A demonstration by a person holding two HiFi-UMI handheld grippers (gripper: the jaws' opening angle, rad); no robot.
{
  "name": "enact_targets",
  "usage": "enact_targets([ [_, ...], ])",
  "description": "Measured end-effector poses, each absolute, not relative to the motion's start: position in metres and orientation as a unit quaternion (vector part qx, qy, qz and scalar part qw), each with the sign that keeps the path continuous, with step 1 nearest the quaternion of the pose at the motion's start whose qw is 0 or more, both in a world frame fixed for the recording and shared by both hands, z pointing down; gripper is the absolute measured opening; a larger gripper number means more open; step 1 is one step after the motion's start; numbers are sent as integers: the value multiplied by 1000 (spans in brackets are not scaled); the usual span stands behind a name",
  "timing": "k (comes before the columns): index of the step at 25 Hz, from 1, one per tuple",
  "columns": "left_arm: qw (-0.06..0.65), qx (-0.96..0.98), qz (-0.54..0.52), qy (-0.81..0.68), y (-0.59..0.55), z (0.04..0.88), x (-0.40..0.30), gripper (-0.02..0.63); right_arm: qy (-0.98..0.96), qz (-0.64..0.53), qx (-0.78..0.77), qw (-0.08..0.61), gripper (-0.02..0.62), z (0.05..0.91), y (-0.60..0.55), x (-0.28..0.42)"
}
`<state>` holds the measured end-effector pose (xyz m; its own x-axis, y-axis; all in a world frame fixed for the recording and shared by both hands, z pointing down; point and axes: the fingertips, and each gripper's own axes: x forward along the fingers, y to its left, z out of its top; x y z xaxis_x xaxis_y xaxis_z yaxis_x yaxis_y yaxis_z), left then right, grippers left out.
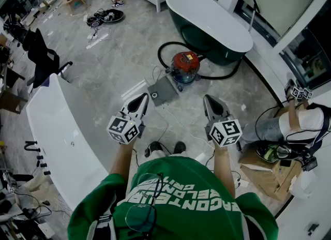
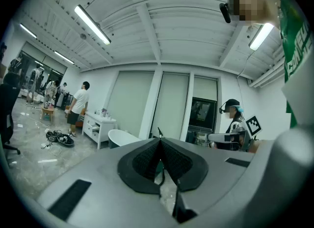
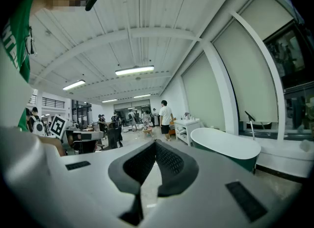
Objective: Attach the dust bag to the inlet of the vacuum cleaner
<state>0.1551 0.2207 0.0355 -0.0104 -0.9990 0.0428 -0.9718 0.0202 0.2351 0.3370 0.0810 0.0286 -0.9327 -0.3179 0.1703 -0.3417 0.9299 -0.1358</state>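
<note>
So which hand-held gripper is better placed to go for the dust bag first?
Probably the left hand-held gripper: the grey dust bag lies on the floor just ahead of it, beside the red vacuum cleaner; the right hand-held gripper is farther off.

Vacuum cleaner [image 1: 185, 66], small red drum on a dark base, upright on the floor just beside the bathtub [image 1: 209, 19], its black hose [image 1: 161, 49] looping along the tub's foot, dust bag [image 1: 163, 91], flat grey rectangle with a round hole, lying flat at the vacuum's far side from the tub.
</note>
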Motion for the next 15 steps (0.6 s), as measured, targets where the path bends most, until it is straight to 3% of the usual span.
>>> enact_targets([
  [15, 98, 685, -64, -719, 198, 35, 180, 3, -980, 80, 166, 70, 9, 30, 51, 365],
])
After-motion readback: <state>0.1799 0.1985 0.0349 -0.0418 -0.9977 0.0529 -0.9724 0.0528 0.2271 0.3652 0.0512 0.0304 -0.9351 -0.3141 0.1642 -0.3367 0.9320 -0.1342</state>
